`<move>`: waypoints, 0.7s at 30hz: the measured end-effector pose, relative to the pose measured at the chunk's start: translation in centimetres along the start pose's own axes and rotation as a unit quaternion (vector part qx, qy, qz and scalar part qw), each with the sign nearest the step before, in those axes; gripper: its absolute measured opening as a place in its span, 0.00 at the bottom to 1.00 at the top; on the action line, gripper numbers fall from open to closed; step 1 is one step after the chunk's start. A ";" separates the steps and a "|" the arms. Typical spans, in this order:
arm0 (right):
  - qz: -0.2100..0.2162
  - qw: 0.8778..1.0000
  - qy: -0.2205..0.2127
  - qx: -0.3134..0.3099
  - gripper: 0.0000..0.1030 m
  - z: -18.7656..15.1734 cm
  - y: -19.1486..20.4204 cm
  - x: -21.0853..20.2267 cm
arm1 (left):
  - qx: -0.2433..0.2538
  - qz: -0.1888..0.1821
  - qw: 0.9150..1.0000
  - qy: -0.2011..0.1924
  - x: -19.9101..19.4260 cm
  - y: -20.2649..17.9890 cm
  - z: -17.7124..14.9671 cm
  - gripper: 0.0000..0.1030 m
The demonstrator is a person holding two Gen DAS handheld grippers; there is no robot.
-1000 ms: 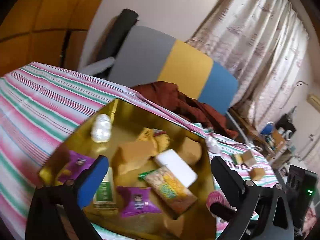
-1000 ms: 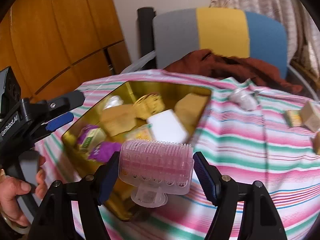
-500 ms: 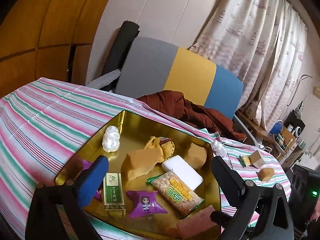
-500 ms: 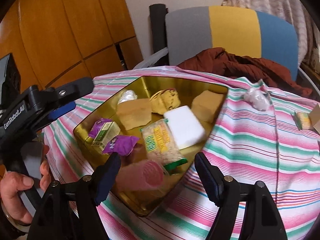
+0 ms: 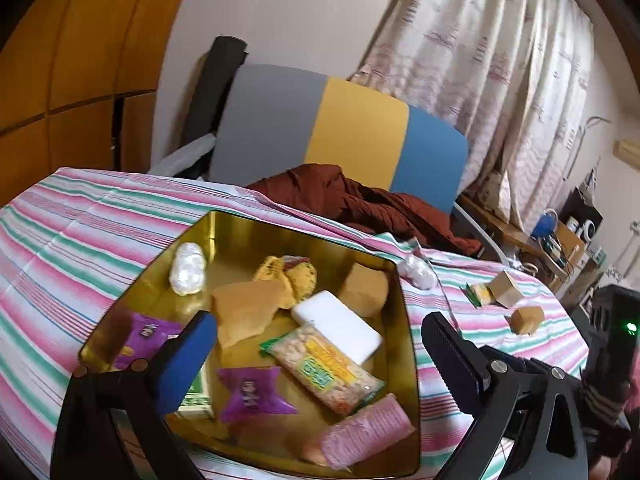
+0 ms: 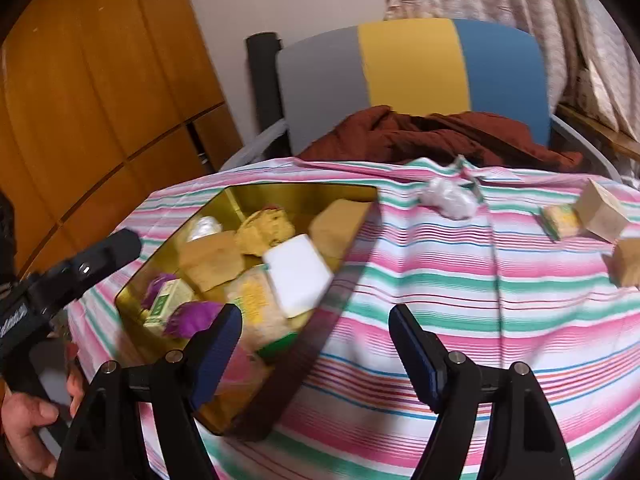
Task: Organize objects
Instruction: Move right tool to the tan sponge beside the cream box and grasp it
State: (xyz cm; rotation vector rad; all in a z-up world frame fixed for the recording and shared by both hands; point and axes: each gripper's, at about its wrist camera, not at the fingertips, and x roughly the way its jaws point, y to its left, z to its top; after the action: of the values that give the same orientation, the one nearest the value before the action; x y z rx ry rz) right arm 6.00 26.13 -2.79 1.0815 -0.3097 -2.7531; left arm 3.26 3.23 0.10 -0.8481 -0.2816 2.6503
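Most of the sorting is looking done: the gold tin (image 5: pixel 408 320) is sitting on the striped cloth (image 6: pixel 460 300) and holding a white block (image 5: pixel 336 326), a nut packet (image 5: pixel 324 368), two purple sweets (image 5: pixel 252 394), a green box (image 6: pixel 166 304), tan blocks (image 5: pixel 246 308), a yellow pouch (image 5: pixel 292 274), a white bundle (image 5: pixel 186 268) and, lying by its near rim, a pink roller (image 5: pixel 366 430). The right gripper (image 6: pixel 316 344) is hanging with jaws spread and nothing between them, above the tin's near corner and the cloth; the left gripper (image 5: pixel 320 344) is likewise gaping and empty, hovering over the tin (neither is grasping anything). Four things are lying outside, judging by the right view: a clear wrapped lump (image 6: pixel 448 196) just beyond the tin's far corner, and further right a small yellow-green packet (image 6: pixel 562 220) beside a pale cube (image 6: pixel 604 210), with a tan cube (image 6: pixel 626 262) near them. Those look like the remaining work. Beyond the table a three-coloured chair (image 6: pixel 408 68) is carrying a rust-brown cloth (image 6: pixel 432 136); nothing is blocking the way across the cloth to the leftovers.
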 end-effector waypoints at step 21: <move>-0.135 0.985 0.005 0.109 0.75 -1.6 -14.8 -1.8 | 0.133 -0.084 0.983 0.092 4.4 -11.7 -2.4 1.00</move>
State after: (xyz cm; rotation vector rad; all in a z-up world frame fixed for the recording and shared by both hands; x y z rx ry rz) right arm 7.20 40.62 -6.46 1.2733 -0.5099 -3.0052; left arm 4.37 15.89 -0.76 -0.9261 0.0455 2.3657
